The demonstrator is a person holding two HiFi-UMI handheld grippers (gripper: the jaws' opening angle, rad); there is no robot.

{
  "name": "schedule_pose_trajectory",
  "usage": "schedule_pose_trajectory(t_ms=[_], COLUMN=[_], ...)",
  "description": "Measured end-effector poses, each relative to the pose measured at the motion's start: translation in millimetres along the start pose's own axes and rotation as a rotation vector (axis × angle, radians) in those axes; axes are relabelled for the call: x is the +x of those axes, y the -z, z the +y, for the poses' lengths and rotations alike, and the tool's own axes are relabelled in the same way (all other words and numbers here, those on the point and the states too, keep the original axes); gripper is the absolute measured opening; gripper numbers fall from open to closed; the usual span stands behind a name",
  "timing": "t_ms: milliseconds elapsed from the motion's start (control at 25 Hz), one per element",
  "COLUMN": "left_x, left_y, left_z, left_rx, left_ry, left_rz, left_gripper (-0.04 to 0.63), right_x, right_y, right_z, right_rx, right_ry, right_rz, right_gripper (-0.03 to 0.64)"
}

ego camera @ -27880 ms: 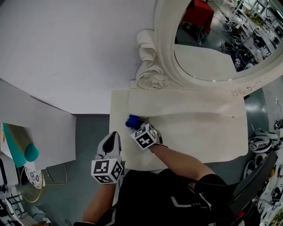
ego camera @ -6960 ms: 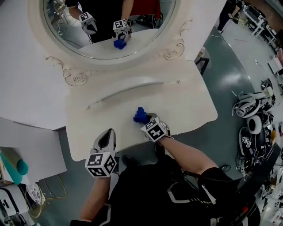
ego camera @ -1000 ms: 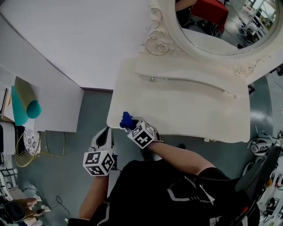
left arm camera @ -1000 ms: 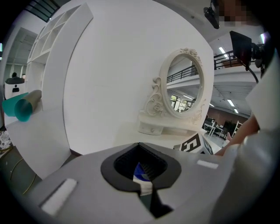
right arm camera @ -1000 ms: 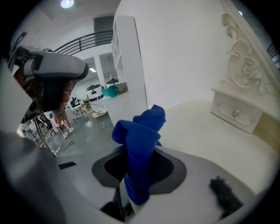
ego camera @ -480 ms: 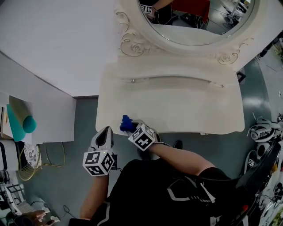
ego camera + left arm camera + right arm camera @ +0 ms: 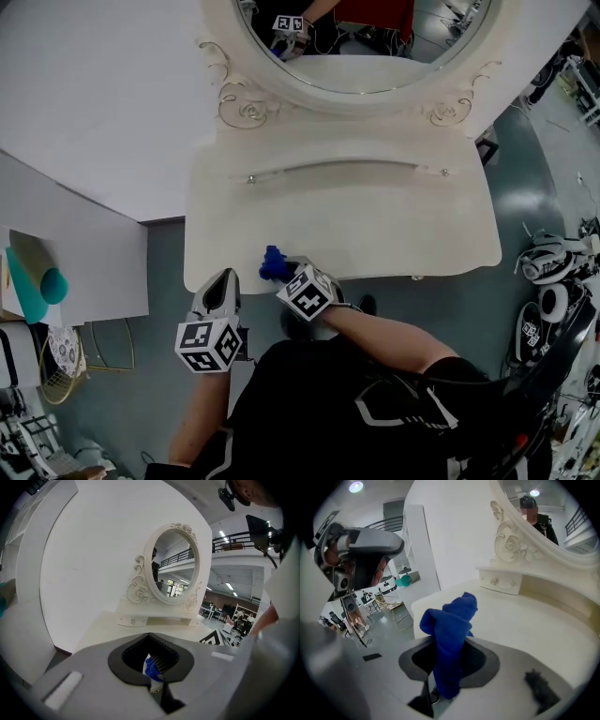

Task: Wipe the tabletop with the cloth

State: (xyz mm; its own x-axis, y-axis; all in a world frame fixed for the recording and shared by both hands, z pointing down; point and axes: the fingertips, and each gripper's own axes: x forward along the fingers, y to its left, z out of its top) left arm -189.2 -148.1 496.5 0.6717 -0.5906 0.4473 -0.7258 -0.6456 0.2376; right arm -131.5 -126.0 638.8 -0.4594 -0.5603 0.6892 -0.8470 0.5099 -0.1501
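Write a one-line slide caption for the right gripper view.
Right tongs shut on a bunched blue cloth, facing the cream dressing-table top and its ornate mirror.

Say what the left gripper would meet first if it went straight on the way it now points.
Probably the front left edge of the tabletop; the left gripper sits just off it. The blue cloth lies to its right. Height is unclear.

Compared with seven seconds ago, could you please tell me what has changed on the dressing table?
The right gripper, shut on the blue cloth throughout, has dragged it from the middle of the tabletop to its front-left edge. The left gripper remains shut, empty, off the tabletop.
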Motion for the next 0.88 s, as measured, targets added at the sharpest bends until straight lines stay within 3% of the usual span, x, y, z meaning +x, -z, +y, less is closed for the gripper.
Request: schedule_pose_trajectory(t_ms=[880], left_x=[63.9], left_y=[-7.4], left_z=[-122.9], left_rx=[0.073], left_ry=[0.197], left_rz=[0.025], left_gripper=[0.009], right_x=[-102.2], right_y=[81.0], right_z=[-86.3], right_rx=[0.153], right_ry=[0.184], right_rz=[-0.005], right_gripper=[0.124])
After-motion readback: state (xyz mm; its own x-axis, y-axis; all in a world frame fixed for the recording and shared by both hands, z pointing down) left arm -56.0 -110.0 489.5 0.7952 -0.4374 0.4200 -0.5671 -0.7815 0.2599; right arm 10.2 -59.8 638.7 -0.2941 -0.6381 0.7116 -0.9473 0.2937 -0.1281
